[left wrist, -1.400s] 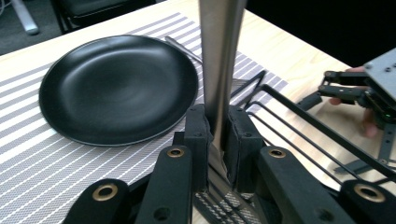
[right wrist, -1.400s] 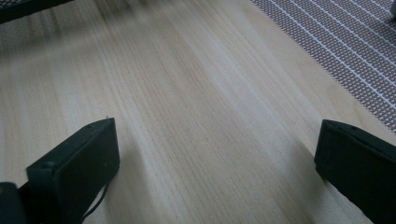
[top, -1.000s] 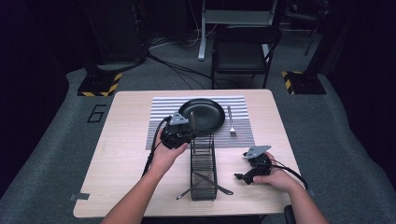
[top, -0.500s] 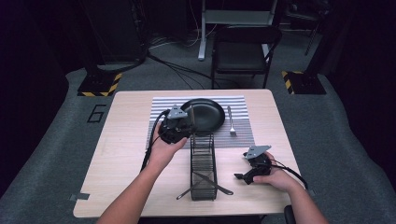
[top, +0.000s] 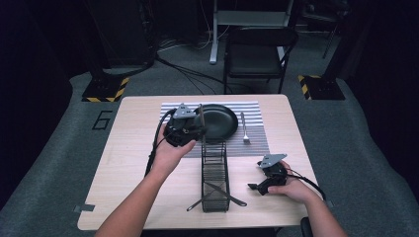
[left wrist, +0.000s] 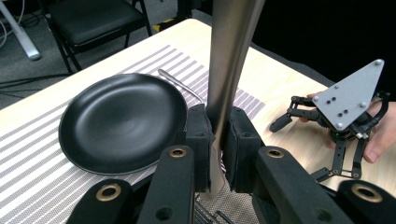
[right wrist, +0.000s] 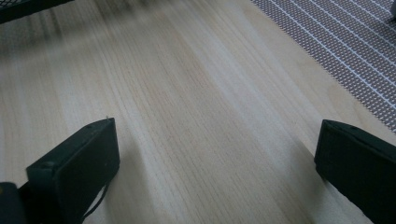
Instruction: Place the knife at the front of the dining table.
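Setting: a dim room with grey carpet, a folding chair beyond a light wooden table.

Item 1, left gripper: I have it raised over the table's far half. Its jaws are clamped on a metal utensil handle, which stands upright between the pads and rises out of the top of the left gripper view; which utensil it is I cannot tell.

Item 2, black plate: just beyond and to the left of that gripper's jaws, lying on a striped placemat.

Item 3, fork: on the placemat, past the plate's far edge from my left tool.

Item 4, black wire rack: directly beneath and nearer to me than the left gripper, with two utensils lying crossed at its near end.

Item 5, right gripper: resting low on the table, well to the right of the rack, jaws spread wide with bare wood between them.
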Action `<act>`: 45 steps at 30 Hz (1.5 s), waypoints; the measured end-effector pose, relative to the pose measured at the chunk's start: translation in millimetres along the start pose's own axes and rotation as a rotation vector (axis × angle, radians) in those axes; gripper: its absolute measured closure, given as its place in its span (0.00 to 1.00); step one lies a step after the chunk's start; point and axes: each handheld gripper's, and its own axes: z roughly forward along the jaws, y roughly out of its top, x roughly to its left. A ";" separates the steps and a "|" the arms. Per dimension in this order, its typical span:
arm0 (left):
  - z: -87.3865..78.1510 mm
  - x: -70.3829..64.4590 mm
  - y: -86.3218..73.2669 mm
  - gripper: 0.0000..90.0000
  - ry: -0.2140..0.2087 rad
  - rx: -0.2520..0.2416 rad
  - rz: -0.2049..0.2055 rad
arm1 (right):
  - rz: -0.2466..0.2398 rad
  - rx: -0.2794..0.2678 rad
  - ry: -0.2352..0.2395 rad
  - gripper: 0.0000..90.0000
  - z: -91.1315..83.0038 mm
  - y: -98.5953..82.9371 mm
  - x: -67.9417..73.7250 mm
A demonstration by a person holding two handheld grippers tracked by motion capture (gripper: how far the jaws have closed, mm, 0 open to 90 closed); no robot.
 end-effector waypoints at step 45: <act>-25.4 44.7 -3.8 0.91 0.101 -0.023 -0.073 | 0.000 0.000 0.000 0.00 0.0 0.0 0.0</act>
